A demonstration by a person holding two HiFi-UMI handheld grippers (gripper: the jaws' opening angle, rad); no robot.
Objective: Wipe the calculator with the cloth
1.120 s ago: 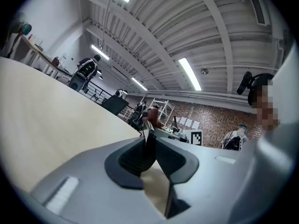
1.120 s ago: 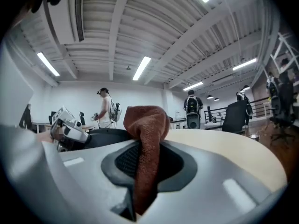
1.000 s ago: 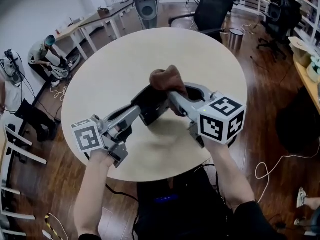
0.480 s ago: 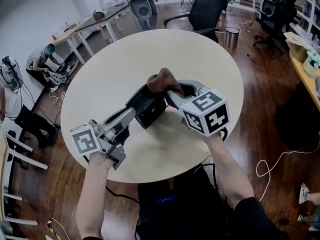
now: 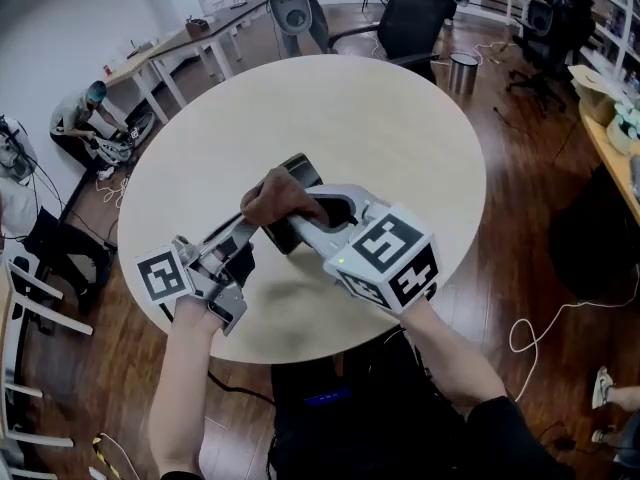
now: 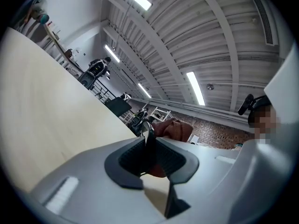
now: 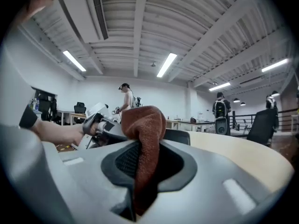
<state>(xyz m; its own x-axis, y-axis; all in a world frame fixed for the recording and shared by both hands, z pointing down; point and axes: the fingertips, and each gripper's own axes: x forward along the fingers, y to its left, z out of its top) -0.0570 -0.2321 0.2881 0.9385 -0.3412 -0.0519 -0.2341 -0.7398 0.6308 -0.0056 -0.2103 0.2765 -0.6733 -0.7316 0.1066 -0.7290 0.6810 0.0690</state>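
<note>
Wiping was mid-pass, by my read. Left tongs (image 6: 150,155) were clamped on the thin edge of the black calculator (image 5: 299,170), holding it out over the near half of the round worktop (image 5: 400,128). Right tongs (image 7: 147,164) were clamped on the brown cloth (image 7: 147,122), with a fold pinched between the pads and a bunched wad sticking out past the tips.

In the head view the wad sat on the calculator's face and covered much of it. The far end showed beyond the cloth. So the cloth was in contact and the calculator was braced, but I judged the job not finished.

I couldn't tell whether the calculator rested on the worktop or hung just clear of it. The shadow below hinted at clear, but the cloth and the right gripper body blocked the view.

Next move, as I judged it, called for:
- dragging the wad along the face toward the uncovered far end with light pressure
- a firm left grip, so the calculator didn't twist on its thin edge
- care with clearance, since the two sets of tongs sat close together and a stroke toward the left side risked a clash

The cloth grip looked deep enough to hold.
</note>
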